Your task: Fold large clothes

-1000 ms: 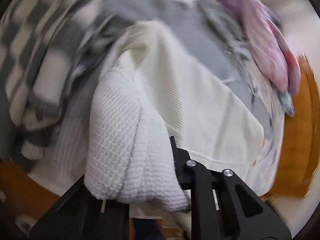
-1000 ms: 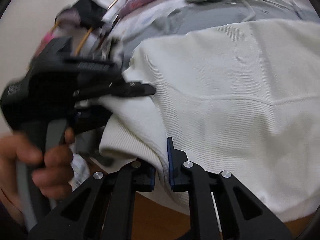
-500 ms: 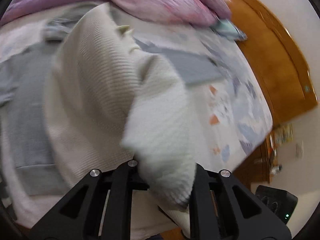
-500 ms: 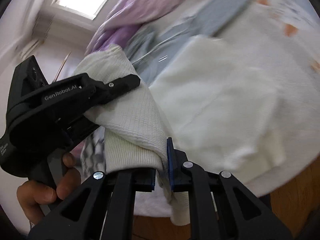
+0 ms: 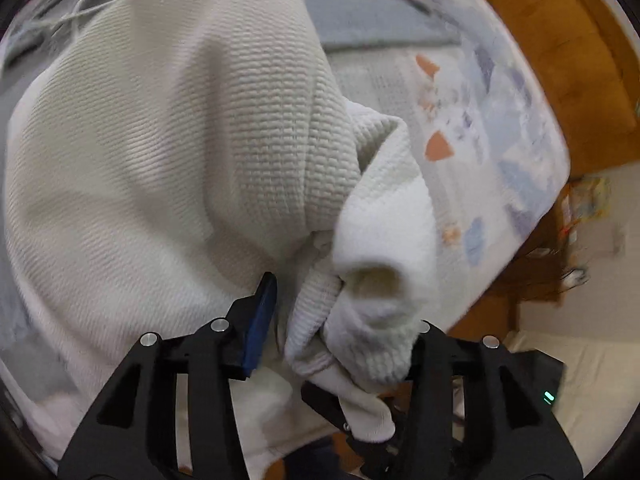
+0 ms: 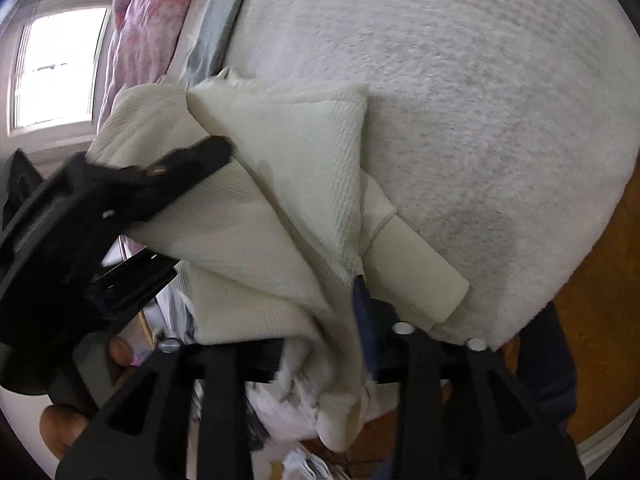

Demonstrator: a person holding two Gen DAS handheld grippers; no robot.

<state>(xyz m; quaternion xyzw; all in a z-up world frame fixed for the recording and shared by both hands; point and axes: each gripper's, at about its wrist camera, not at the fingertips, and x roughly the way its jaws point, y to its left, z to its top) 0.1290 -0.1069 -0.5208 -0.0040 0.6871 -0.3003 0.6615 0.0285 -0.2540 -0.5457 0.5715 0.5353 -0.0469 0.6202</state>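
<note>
1. Cream waffle-knit — the sweater (image 5: 168,152) is a thick, soft, bulky garment, bunched into a mound on the bed (image 5: 500,128) at its near edge. It looks light for its size, limp, and not slippery; the raised knit should give the pads good purchase, though it will sag and stretch wherever it hangs unsupported.

2. The left gripper (image 5: 340,320) has just been opening: its fingers stand apart, with a bunched fold and the ribbed cuff (image 5: 376,280) lying loosely between them — the blue pad (image 5: 260,320) is clear of the cloth, so nothing is clamped.

3. The right gripper (image 6: 332,320) has likewise just been opening. Its fingers are apart and a layered fold of the sweater drapes between them, resting against one pad rather than pinched.

4. In the right wrist view the left gripper's black finger (image 6: 192,160) lies on top of the knit, and a second cuff (image 6: 416,276) sticks out flat onto the pale bedspread (image 6: 480,120).

5. Best holds, in my judgement, are the firm ribbed parts — cuffs, hem, shoulder seams — taking one layer only, since grabbing a wad would drag the whole heap.

6. Edges and room: the sweater sits close to the mattress edge, with the wooden floor (image 6: 600,280) just below, so loose cloth could slide off. The bedspread beyond is open and gives space to spread out; a pink floral quilt (image 6: 140,20) and a grey garment (image 5: 360,20) lie further off, towards the far side.
</note>
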